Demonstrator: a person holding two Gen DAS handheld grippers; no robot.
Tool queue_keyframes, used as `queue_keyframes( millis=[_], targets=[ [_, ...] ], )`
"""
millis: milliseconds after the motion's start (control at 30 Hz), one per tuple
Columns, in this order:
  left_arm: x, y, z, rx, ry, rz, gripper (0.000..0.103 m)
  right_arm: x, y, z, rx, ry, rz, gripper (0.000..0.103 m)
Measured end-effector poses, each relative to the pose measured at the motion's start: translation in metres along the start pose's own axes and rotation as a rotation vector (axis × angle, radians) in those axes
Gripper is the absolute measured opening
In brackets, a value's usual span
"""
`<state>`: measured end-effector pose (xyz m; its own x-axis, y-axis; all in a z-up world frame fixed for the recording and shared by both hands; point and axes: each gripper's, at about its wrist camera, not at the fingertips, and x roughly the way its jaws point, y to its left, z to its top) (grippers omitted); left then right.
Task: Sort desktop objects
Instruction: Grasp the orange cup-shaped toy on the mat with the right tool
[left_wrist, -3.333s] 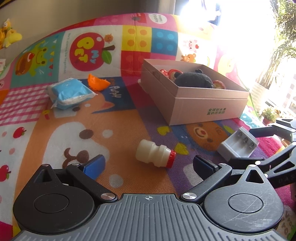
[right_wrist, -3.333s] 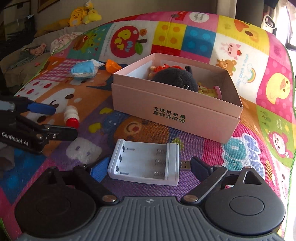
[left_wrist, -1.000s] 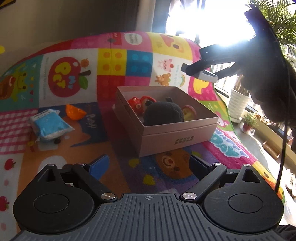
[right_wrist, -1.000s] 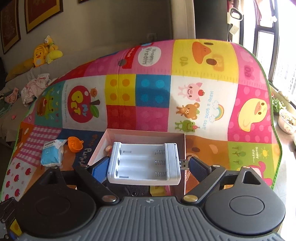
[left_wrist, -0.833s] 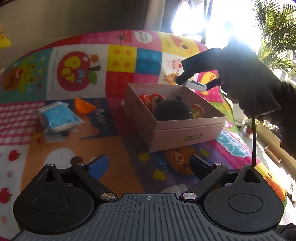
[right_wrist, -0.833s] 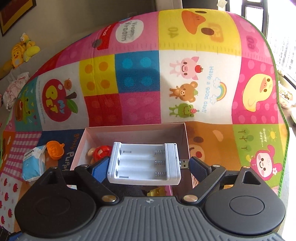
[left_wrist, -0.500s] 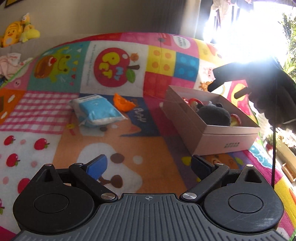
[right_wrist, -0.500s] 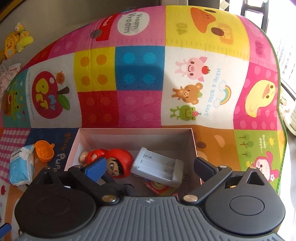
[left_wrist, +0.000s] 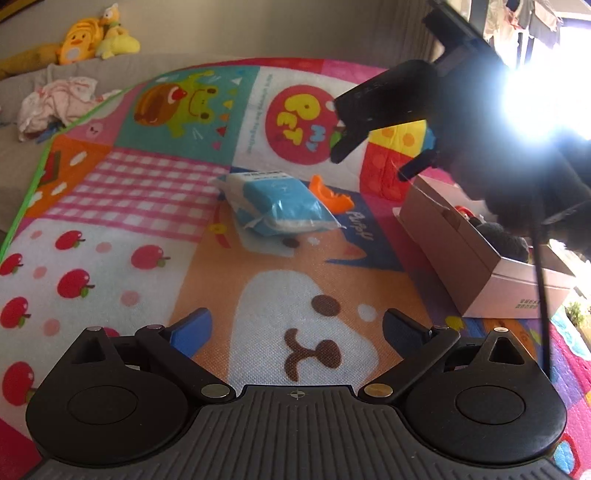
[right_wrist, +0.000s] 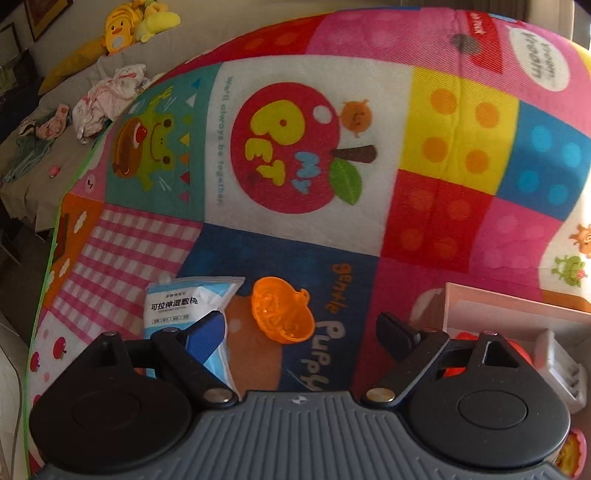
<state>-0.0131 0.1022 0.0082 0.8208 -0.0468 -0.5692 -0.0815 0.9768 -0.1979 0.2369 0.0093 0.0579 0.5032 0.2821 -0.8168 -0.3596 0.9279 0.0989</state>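
Hard to read at upper right of the left wrist view: window glare washes out the far end of the box (left_wrist: 476, 258), and the right gripper (left_wrist: 369, 147) shows only as a dark silhouette above it, crossing the mat (left_wrist: 155, 236) print behind. Box contents mostly hidden; a dark plush (left_wrist: 506, 240) and a red bit just visible over the wall. In the right wrist view, box cut off by the right edge and by the gripper body; only a pink corner, a red toy (right_wrist: 517, 350) and part of the white battery holder (right_wrist: 561, 369) seen inside.

On the mat, toward the middle: blue packet (left_wrist: 277, 206) with orange pumpkin cup (left_wrist: 328, 195) just beside it, both well apart from the box. Packet partly covered by the right gripper's blue pad (right_wrist: 207, 332). Beyond the mat's far left corner: yellow plush toys (left_wrist: 85, 40) and crumpled cloth (left_wrist: 59, 103).

Left gripper (left_wrist: 295, 328) spread wide, nothing between the pads, only mat below. Right gripper spread too but narrowing, nothing pinched, pumpkin cup seen between the pads on the mat beneath.

Against half a second ago: right view swung from the box over to packet and cup; battery holder left lying in the box.
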Motion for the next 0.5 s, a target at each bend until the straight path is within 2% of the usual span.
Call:
queue_keyframes(
  millis=[100,167,267,300,400,500],
  targets=[
    [-0.001,0.001,-0.002,-0.010,-0.001,-0.015,0.101,0.027,0.003,0.006,0.028,0.035,-0.016,0.088],
    [0.000,0.004,-0.002,-0.029,0.002,-0.028,0.101,0.041,0.001,0.007,0.052,0.083,0.001,0.081],
    [0.002,0.011,-0.001,-0.074,0.014,-0.043,0.102,0.052,-0.002,0.001,0.079,0.148,0.032,0.053],
    [0.002,0.012,0.000,-0.081,0.014,-0.046,0.102,0.049,-0.002,-0.002,0.070,0.135,0.032,0.051],
    [0.002,0.010,-0.001,-0.071,0.012,-0.042,0.102,0.034,-0.005,-0.009,0.058,0.122,0.038,0.050],
    [0.003,0.010,-0.001,-0.071,0.014,-0.040,0.102,0.007,-0.013,-0.024,0.062,0.128,0.111,0.050]
  ],
)
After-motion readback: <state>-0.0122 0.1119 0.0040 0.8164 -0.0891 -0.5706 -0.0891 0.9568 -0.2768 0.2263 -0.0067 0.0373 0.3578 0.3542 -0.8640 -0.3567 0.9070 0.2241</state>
